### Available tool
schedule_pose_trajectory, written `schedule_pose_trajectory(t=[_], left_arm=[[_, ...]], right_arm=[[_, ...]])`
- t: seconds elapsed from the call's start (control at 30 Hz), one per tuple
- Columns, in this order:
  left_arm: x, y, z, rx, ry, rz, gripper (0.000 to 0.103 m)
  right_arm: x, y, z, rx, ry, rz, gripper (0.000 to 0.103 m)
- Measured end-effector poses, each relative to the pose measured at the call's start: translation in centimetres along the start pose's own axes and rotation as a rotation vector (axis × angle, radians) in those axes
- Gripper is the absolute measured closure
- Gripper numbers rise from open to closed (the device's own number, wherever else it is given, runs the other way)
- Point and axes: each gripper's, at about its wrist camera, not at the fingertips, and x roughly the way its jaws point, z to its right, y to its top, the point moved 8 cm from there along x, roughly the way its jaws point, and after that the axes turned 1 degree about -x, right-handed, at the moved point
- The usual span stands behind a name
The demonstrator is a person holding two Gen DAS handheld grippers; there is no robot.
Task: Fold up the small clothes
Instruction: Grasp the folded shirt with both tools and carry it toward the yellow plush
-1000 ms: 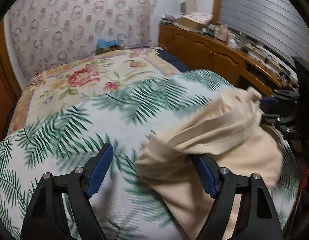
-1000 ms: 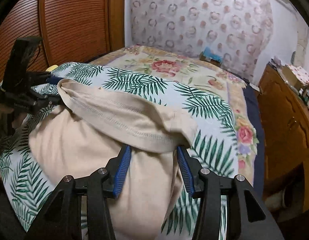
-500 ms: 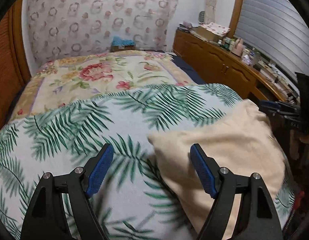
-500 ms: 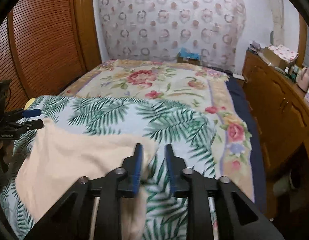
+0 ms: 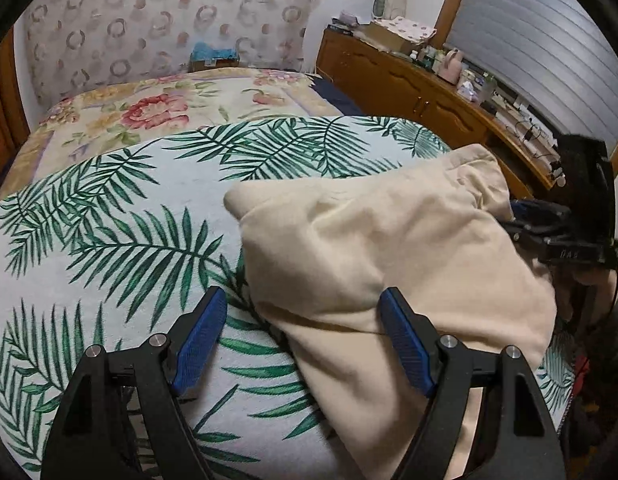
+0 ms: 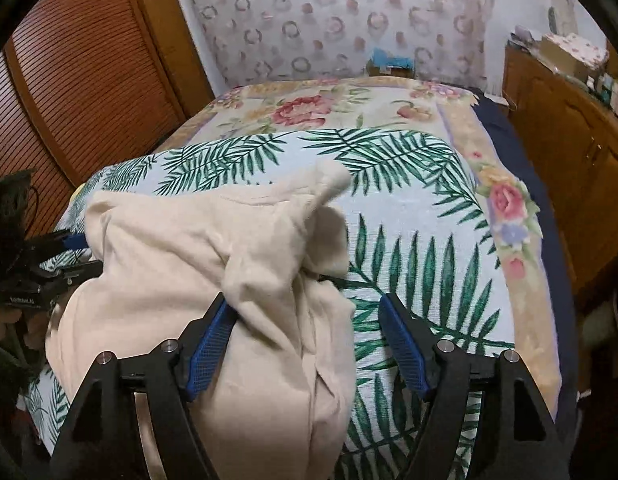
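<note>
Left gripper (image 5: 303,336): jaws closing, still wide, gripping nothing; cloth (image 5: 389,248) edge between them.
Right gripper (image 6: 307,338): jaws opening, cloth loose by left finger (image 6: 211,338).

A soft, matt cream knit cloth is seen in the garment (image 5: 397,248), with a stitched hem. The palm-leaf cover (image 5: 121,240) is shown as a matt woven textile, and the floral bedspread (image 5: 149,108) as smoother printed cloth. The gripper pads (image 6: 213,340) are given a blue, finely textured rubbery face on matt black plastic arms with bright metal screws. Glossy varnished wood is seen in the cabinet (image 5: 393,84) and the slatted door (image 6: 81,76).
</note>
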Motion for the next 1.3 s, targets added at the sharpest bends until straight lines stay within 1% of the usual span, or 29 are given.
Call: schedule_pose_trajectory(t=[0.03,0.07,0.1,0.13,0.17,0.2,0.23,0.27,0.3,0.43,0.53,0.6,0.73,0.83,0.97,1.1,1.27,1.3], left_arm=[[0.0,0.1,0.2,-0.004,-0.020,0.005,0.033],[0.1,0.3,0.3,-0.006,-0.033,0.008,0.037],[0.2,0.4,0.4,-0.008,-0.047,0.010,0.044],[0.3,0.5,0.7,-0.008,-0.064,0.008,0.054],[0.4,0.5,0.8,-0.010,-0.078,0.003,0.061],[0.6,0.5,1.1,-0.014,-0.099,-0.005,0.077],[0.6,0.5,1.3,-0.022,-0.121,-0.010,0.082],[0.5,0.6,1.4,-0.028,-0.130,-0.006,0.084],[0.3,0.7,1.6,-0.026,-0.138,0.002,0.086],[-2.7,1.2,2.0,-0.025,-0.174,0.075,0.087],[-5.9,1.3,2.2,-0.018,-0.197,0.137,0.088],[-7.9,1.3,1.9,-0.019,-0.196,0.178,0.088],[-12.3,1.2,-0.5,-0.050,-0.173,0.268,0.088],[-15.1,0.5,-3.5,-0.086,-0.122,0.324,0.088],[-18.1,-1.1,-8.7,-0.149,-0.030,0.375,0.088],[-19.8,-2.5,-14.2,-0.229,0.048,0.406,0.089],[-20.5,-4.2,-19.8,-0.311,0.135,0.426,0.089],[-20.2,-4.6,-20.9,-0.333,0.140,0.422,0.089]], right_arm=[[0.0,0.0,-0.1,-0.006,0.008,0.002,0.028],[0.0,0.0,-0.3,-0.013,0.014,0.001,0.034],[0.3,0.0,-0.7,-0.024,0.026,0.002,0.039],[0.7,-0.1,-1.0,-0.030,0.048,-0.001,0.054],[0.7,-0.2,-1.2,-0.032,0.074,-0.007,0.061],[1.3,-0.1,-1.5,-0.035,0.084,-0.010,0.069],[1.3,-0.2,-1.6,-0.042,0.091,-0.010,0.078],[1.0,-0.2,-1.7,-0.055,0.093,-0.004,0.082],[1.2,-0.3,-1.5,-0.064,0.084,0.000,0.083],[-0.6,0.3,-2.4,-0.107,0.065,0.060,0.086],[-2.4,1.7,-3.8,-0.141,0.070,0.119,0.086],[-3.4,2.7,-5.2,-0.172,0.082,0.150,0.086],[-3.9,4.7,-8.7,-0.249,0.106,0.192,0.087],[-3.2,6.4,-12.0,-0.305,0.141,0.206,0.087],[0.1,9.3,-16.3,-0.385,0.201,0.211,0.087],[4.2,12.7,-21.6,-0.471,0.259,0.217,0.087],[9.8,16.4,-27.7,-0.560,0.313,0.203,0.087],[11.9,17.5,-27.7,-0.568,0.320,0.190,0.087]])
